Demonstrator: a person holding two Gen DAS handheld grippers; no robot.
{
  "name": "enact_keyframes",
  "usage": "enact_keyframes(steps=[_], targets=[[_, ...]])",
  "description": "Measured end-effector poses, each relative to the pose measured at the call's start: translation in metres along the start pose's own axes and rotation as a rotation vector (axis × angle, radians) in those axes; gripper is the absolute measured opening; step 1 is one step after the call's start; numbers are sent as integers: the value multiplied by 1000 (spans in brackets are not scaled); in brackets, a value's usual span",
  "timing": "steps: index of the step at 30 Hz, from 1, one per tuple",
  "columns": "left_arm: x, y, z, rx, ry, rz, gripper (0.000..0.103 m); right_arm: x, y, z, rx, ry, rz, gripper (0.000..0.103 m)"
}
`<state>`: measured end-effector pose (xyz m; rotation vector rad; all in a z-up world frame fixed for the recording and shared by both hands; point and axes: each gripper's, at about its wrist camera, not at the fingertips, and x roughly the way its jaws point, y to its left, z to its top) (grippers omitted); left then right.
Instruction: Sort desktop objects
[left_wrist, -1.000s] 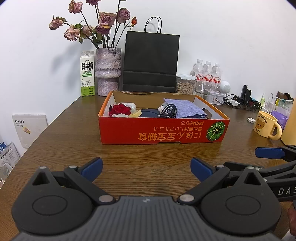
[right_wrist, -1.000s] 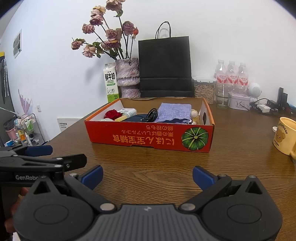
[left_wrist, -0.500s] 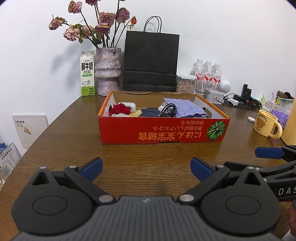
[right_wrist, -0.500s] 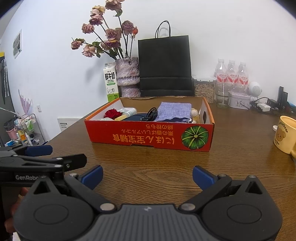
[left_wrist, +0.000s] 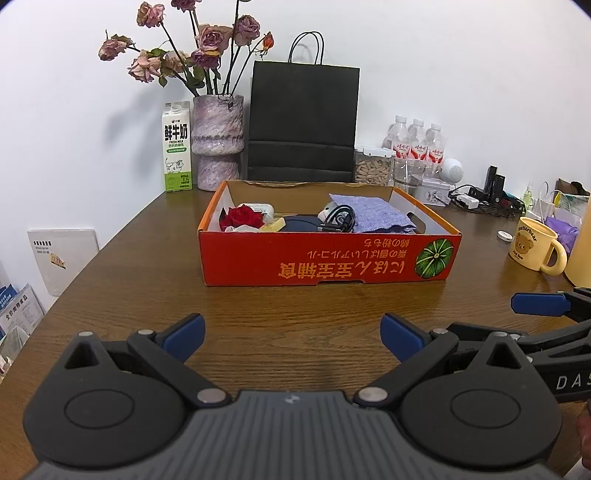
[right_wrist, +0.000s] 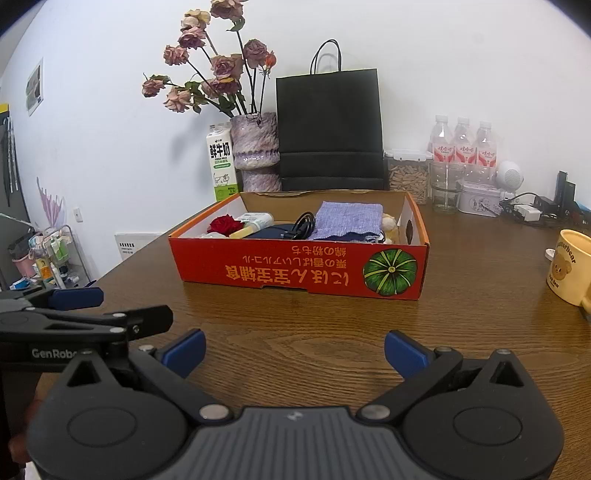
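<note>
Nothing has shifted since the earlier frames: both tools hang at the same spots over the near table edge, and the box contents lie as they did.

Inside the shallow red-orange cardboard box with the green pumpkin print (left_wrist: 328, 254) lie a red fabric rose (left_wrist: 242, 218), a small white case (left_wrist: 258, 209), a pale yellow block (left_wrist: 273, 224), a dark blue flat pouch (left_wrist: 301, 224), a coiled black cable (left_wrist: 338, 218) and a folded lilac woven cloth (left_wrist: 373, 218); something pale and plush peeks out at the cloth's right end (right_wrist: 388, 223). The brown wooden table (left_wrist: 295, 314) in front of the box carries nothing loose.

This fits either items gathered in, or a box waiting to be emptied and sorted, so no single move is settled.

The left gripper (left_wrist: 291, 334) and the right gripper (right_wrist: 295, 349) both stand spread wide, holding nothing, side by side and well short of the box. Any reach inside should clear the tall near wall first and come down from above; the cable overlaps the pouch and cloth and would likely drag them. The yellow bear mug (left_wrist: 535, 247) stands right of the box.
</note>
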<state>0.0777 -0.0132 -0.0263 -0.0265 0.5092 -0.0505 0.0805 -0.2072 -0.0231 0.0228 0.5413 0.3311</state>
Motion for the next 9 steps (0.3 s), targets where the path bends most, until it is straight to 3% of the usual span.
enact_keyframes(steps=[9], targets=[[3,2,-1,-17,21,-18,103,0,1,0,-1,3,3,103]])
